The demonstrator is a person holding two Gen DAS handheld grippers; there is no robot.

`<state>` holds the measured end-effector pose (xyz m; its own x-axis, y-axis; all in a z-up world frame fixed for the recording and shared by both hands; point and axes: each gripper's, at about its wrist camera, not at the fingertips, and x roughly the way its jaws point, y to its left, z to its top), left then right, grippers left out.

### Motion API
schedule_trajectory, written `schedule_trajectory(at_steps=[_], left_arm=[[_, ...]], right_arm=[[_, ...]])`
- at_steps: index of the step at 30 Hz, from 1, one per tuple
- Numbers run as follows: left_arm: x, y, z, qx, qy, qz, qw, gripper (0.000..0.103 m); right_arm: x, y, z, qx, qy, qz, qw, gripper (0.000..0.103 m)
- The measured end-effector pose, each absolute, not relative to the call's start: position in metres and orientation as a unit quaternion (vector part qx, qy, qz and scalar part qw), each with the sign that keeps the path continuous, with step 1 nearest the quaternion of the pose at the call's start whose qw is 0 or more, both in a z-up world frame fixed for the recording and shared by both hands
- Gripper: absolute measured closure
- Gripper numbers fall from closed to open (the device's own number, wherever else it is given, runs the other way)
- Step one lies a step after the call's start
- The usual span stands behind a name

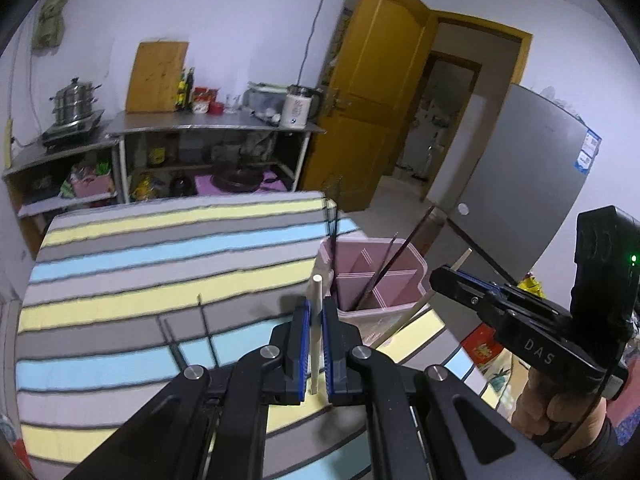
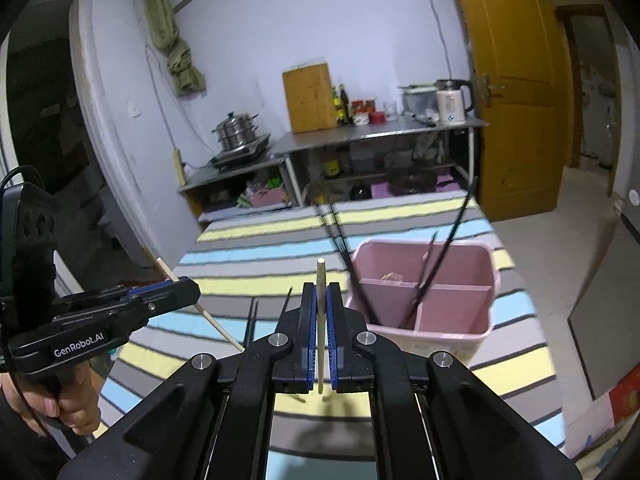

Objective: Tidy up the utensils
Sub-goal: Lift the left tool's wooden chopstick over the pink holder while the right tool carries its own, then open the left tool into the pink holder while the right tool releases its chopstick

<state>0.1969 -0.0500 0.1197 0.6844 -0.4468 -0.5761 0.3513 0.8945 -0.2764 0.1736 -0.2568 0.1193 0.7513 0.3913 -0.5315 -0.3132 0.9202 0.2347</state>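
Above a striped tablecloth, the left gripper pinches a pale chopstick — long axis toward 12 o'clock. The right gripper clamps its own pale stick, tip at 12. At 1 o'clock — the pink organizer holds dark chopsticks, leaning.

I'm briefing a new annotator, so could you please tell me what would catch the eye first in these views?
Each gripper holds a pale wooden chopstick between its blue-padded fingers: the left gripper holds its chopstick upright, as does the right gripper with its chopstick. Just beyond stands the pink divided bin on the striped tablecloth, with dark chopsticks leaning inside.
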Motion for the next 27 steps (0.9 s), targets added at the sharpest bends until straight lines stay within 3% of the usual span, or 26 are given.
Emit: schedule_trajectory(at_steps=[14, 27], left_arm=[[0.237, -0.089, 0.175, -0.071, 0.274, -0.245, 0.927, 0.097], [0.278, -0.109, 0.116, -0.060, 0.334, -0.237, 0.910, 0.097]], right_arm=[[0.189, -0.296, 0.172, 0.081, 0.227, 0.144, 0.960, 0.098], [0.220, -0.304, 0.123, 0.090, 0.278, 0.131, 0.947, 0.098]])
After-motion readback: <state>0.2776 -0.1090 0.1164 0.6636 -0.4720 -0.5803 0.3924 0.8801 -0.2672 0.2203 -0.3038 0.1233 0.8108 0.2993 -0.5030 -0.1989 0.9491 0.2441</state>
